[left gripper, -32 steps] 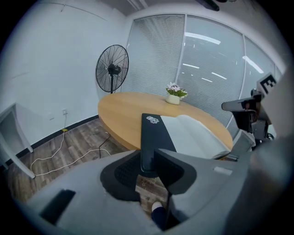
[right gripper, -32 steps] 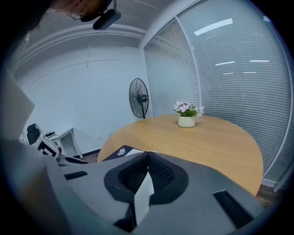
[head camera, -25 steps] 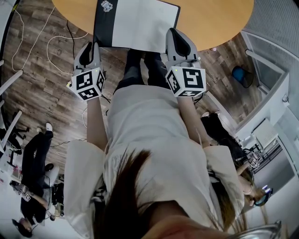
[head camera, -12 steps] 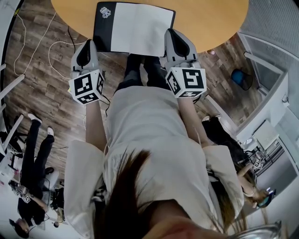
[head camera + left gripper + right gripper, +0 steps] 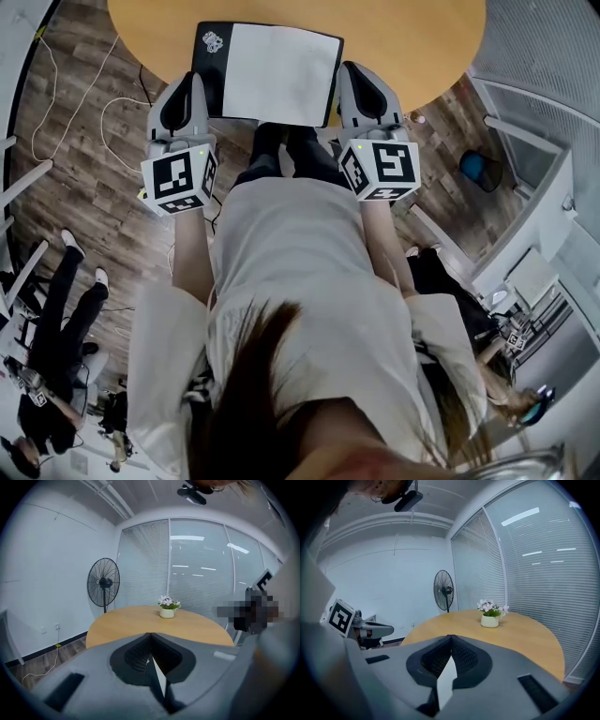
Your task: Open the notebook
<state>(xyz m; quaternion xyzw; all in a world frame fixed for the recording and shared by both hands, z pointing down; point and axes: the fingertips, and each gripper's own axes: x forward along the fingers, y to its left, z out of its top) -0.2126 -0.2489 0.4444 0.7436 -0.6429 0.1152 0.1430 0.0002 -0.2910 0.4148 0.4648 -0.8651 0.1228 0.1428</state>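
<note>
The notebook [image 5: 279,73] lies open on the round wooden table [image 5: 412,37], a white page up and the black cover [image 5: 211,67] with a sticker at its left. My left gripper [image 5: 194,82] hovers at the notebook's left edge, near the table's front rim. Its jaws are shut with the tips meeting [image 5: 150,634] and nothing gripped. My right gripper [image 5: 350,68] hovers at the notebook's right edge. Its jaws are also shut [image 5: 451,637] and hold nothing. Neither gripper view shows the notebook; it is hidden under the jaws.
A small pot of flowers [image 5: 167,612] [image 5: 489,619] stands on the far side of the table. A floor fan [image 5: 103,583] stands behind it by the glass wall. People stand on the wooden floor at the left [image 5: 56,309], and cables [image 5: 66,103] trail there.
Both grippers have risen towards the head camera, the left one more. The left gripper came off the black cover's edge and now hangs beside it. The notebook stays open.
</note>
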